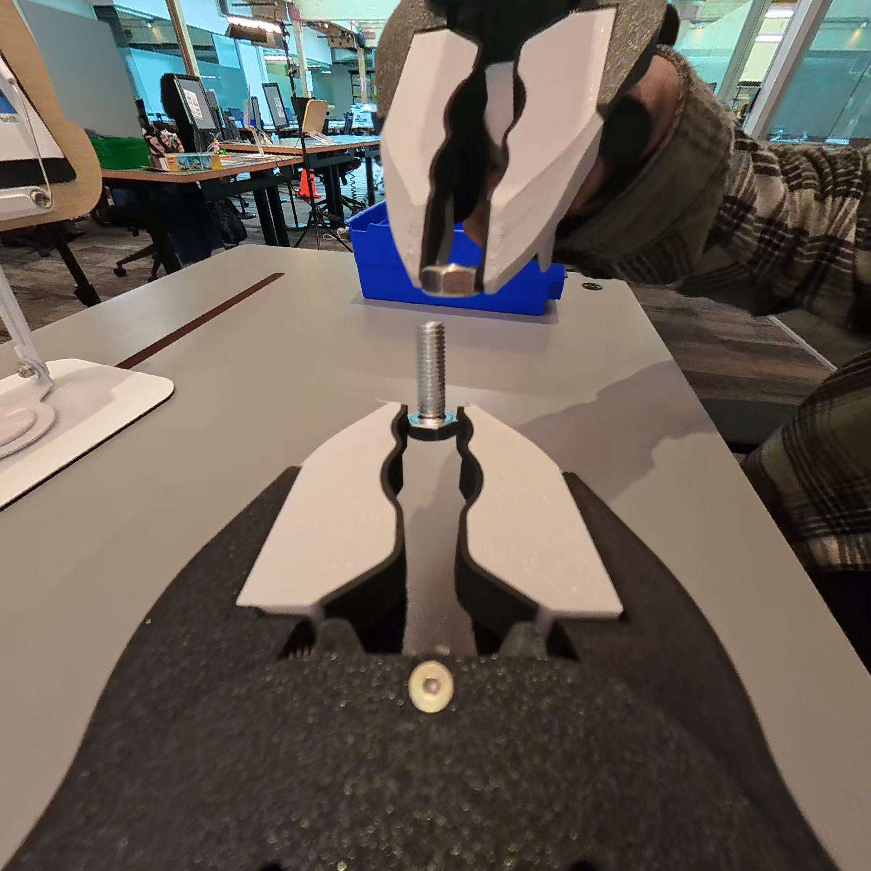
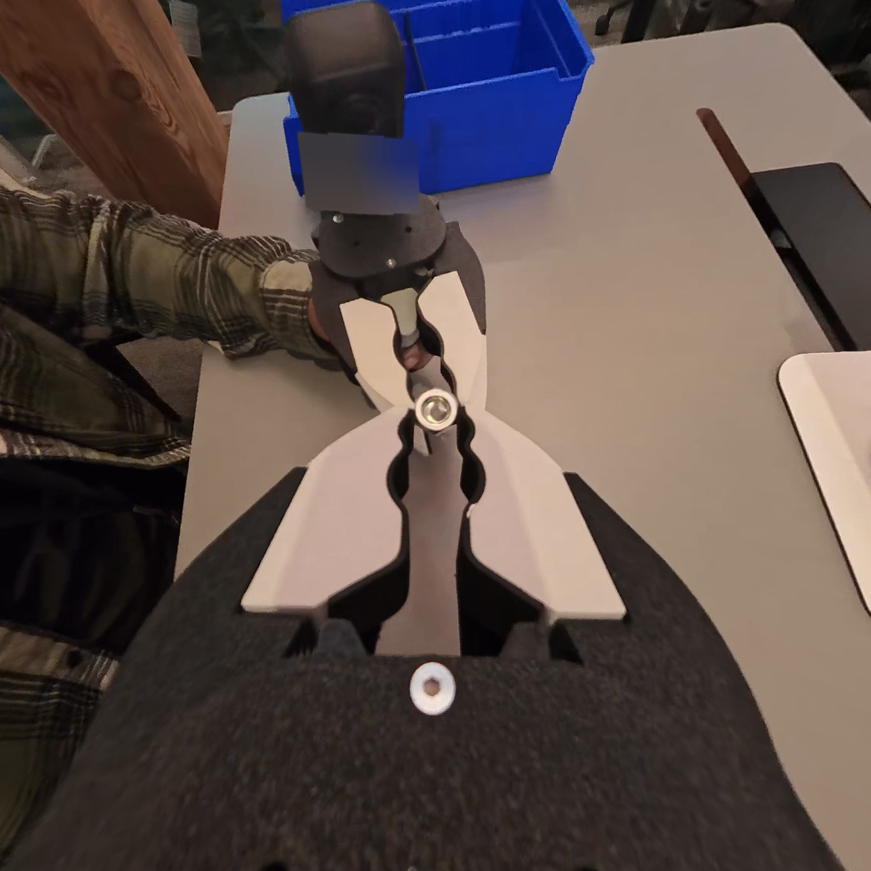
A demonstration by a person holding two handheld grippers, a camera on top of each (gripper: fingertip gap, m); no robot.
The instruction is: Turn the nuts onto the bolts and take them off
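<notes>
In the left wrist view my left gripper is shut on the hex head of a silver bolt. It holds the bolt upright just above the grey table, threads pointing up. My right gripper comes down from above, shut on a silver hex nut. The nut hangs a short gap above the bolt's tip, roughly in line with it. In the right wrist view my right gripper grips the nut, seen from above with its hole facing me. The left gripper's white fingers lie beyond it; the bolt is mostly hidden under the nut.
A blue divided bin stands at the table's far end and also shows in the right wrist view. A white stand base lies to one side. A plaid sleeve reaches in. A wooden post stands past the table corner. The tips of one gripper are about 5 cm away from the tips of the other.
</notes>
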